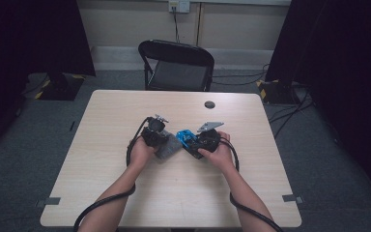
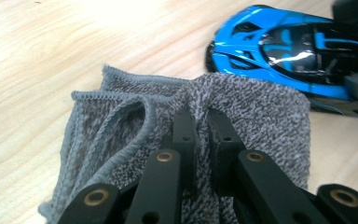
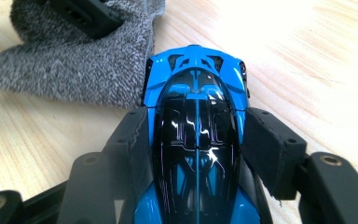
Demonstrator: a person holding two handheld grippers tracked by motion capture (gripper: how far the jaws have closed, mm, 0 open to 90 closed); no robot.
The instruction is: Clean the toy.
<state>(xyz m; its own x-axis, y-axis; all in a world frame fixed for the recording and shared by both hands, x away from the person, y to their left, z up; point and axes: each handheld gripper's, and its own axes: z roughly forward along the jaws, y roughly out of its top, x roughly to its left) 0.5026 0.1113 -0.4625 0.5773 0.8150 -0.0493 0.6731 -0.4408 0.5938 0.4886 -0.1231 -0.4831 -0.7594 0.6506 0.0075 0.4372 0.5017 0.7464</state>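
From the high view, the light wooden table (image 1: 125,193) carries little besides what I hold: a small dark round disc (image 1: 209,104) lies on its far side, well apart from my hands, and a black folding chair (image 1: 176,65) stands beyond the far edge. Dark curtains hang at both sides, and cables run across the grey floor on the right. Nothing lies between my two grippers except the things they hold.

My left gripper (image 1: 155,131) sits a little left of the table's middle. In the left gripper view its jaws are closed on a fold of the grey knitted cloth (image 2: 242,112), the fabric bunched up between the fingertips (image 2: 184,126) and spreading out to the left in hemmed layers. The cloth rests on the table, and its far right corner lies just beside the nose of the blue toy car (image 2: 284,51).

My right gripper (image 1: 206,140) is just right of the middle, close to the left one. In the right gripper view its jaws grip the blue toy car (image 3: 196,130) by its two sides, the glossy black roof between them and the nose pointing away from me toward the cloth (image 3: 70,70). The car's nose is right beside the cloth's edge; whether they touch, I cannot tell.
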